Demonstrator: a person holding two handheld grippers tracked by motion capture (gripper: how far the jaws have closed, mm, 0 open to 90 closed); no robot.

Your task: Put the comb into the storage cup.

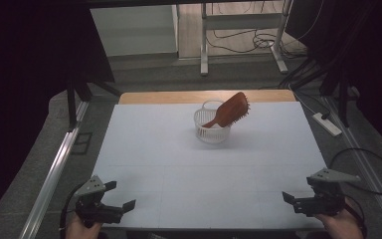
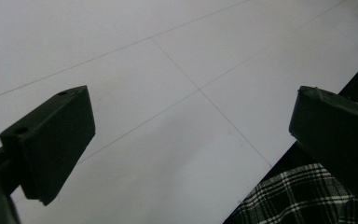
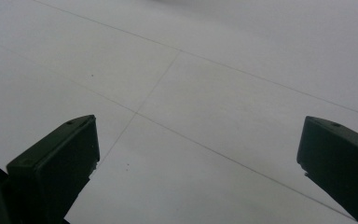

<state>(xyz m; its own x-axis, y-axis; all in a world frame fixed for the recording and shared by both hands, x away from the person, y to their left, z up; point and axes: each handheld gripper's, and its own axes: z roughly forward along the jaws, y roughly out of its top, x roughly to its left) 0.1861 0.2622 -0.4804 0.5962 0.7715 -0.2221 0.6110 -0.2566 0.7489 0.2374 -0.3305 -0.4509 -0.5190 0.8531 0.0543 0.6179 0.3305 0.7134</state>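
- Toward the far middle of the white table point(image 1: 154, 164): small white slatted basket point(image 1: 212, 130), upright, well apart from both grippers.
- Leaning inside that basket: reddish-brown hairbrush point(image 1: 231, 110), handle end down in the basket, head up and tilted to the right over the rim, short bristles showing along the upper right edge.
- Behind the white surface: strip of bare wooden edge point(image 1: 179, 96) along the far side.
- Near the front left corner: left gripper point(image 1: 119, 195), held from below by a hand point(image 1: 82, 230), jaws spread wide and pointing right across the table, nothing between them.
- Near the front right corner: right gripper point(image 1: 289, 200), held by the other hand point(image 1: 340, 226), jaws likewise wide apart and empty, pointing left.
- Seen from the left gripper view: left gripper point(image 2: 191, 135) above bare white surface with thin seam lines crossing; plaid cloth point(image 2: 289, 198) past the table edge at lower right.
- Seen from the right gripper view: right gripper point(image 3: 198, 163) over plain white surface and faint seam lines, nothing held.
- Beyond the table: grey floor, metal desk legs point(image 1: 204, 40) and loose cables point(image 1: 248, 42).
- At the right of the table: white power strip point(image 1: 327, 124) on the floor.
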